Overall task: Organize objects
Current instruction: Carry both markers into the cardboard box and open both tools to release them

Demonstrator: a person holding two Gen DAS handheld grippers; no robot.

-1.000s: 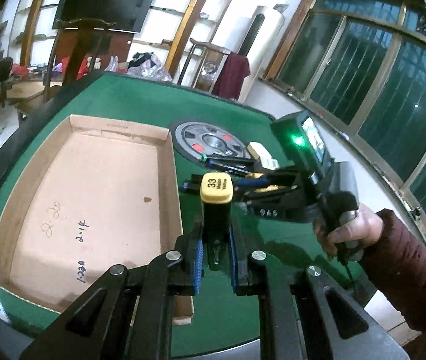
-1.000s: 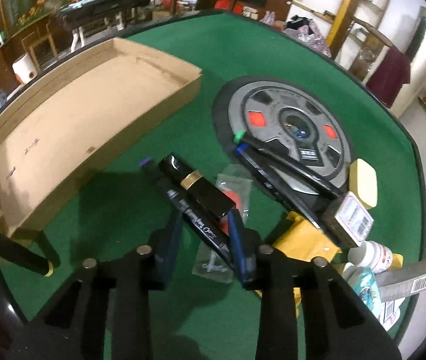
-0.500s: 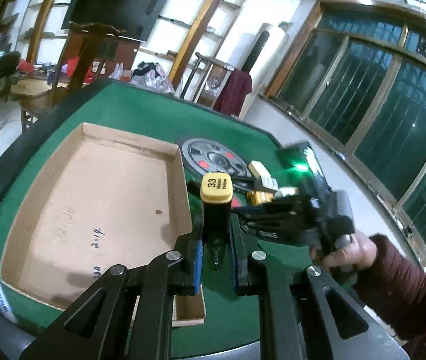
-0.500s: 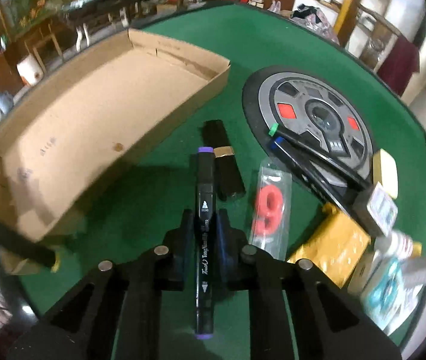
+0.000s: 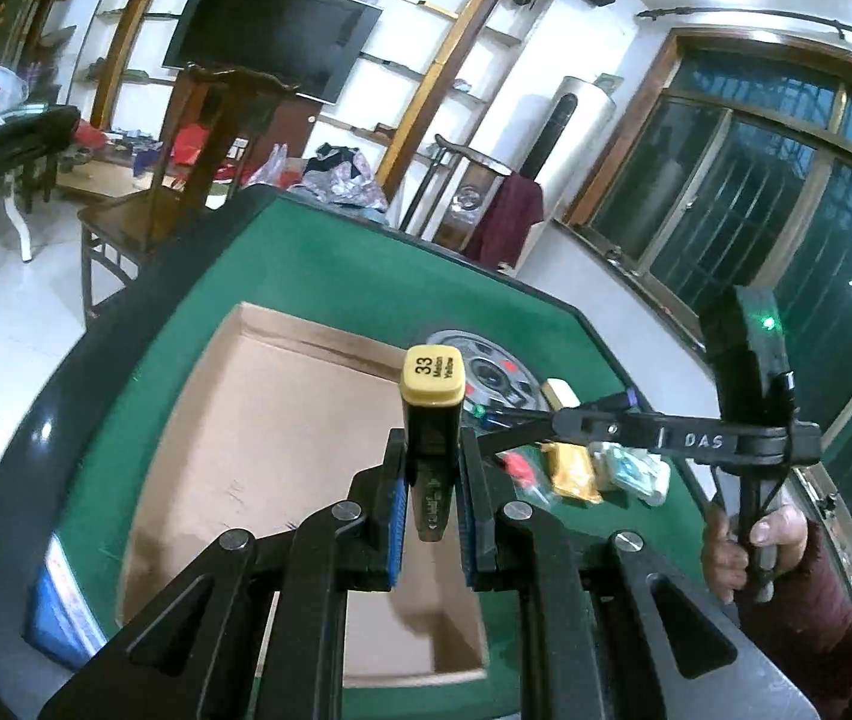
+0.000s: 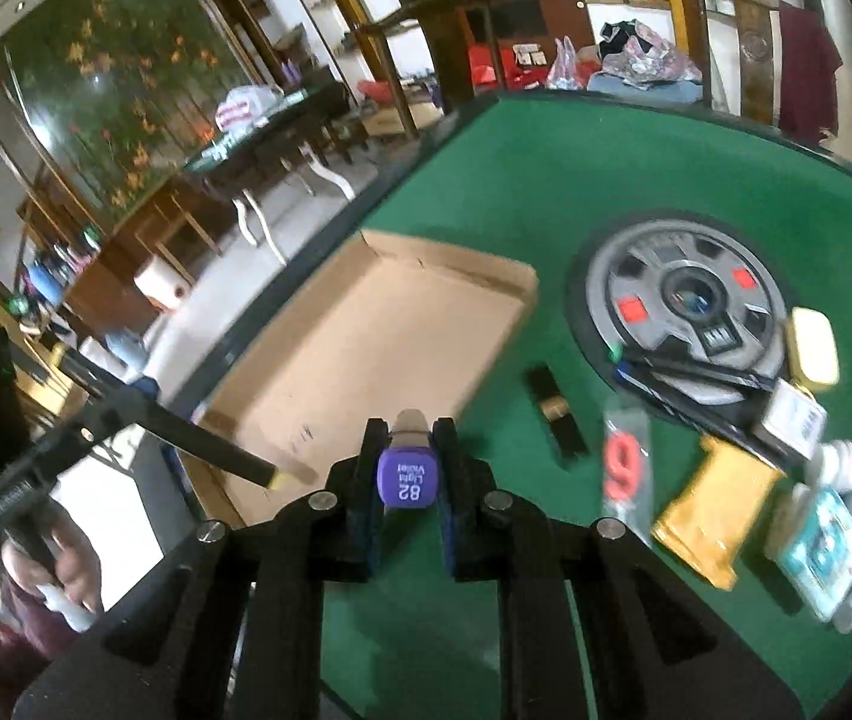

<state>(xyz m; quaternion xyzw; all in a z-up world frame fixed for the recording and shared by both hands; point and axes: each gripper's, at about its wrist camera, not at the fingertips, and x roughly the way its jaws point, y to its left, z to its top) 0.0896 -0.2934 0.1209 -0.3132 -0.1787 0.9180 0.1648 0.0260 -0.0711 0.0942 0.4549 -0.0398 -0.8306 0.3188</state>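
My left gripper is shut on a black marker with a yellow cap, held upright above the near right part of the shallow cardboard box. In the right wrist view my right gripper is shut on a marker with a purple cap, lifted off the green table beside the box. The left gripper's marker reaches in from the left there. The right gripper's arm crosses the left wrist view, held by a hand.
A grey weight plate lies right of the box with pens across it. A black lipstick, a red "9" packet, a yellow pouch and small boxes crowd the table's right side. Chairs stand beyond the far edge.
The right gripper closed on the purple-capped marker and lifted it off the table, tilting it up toward the camera. The left gripper carried the yellow-capped marker over the box.
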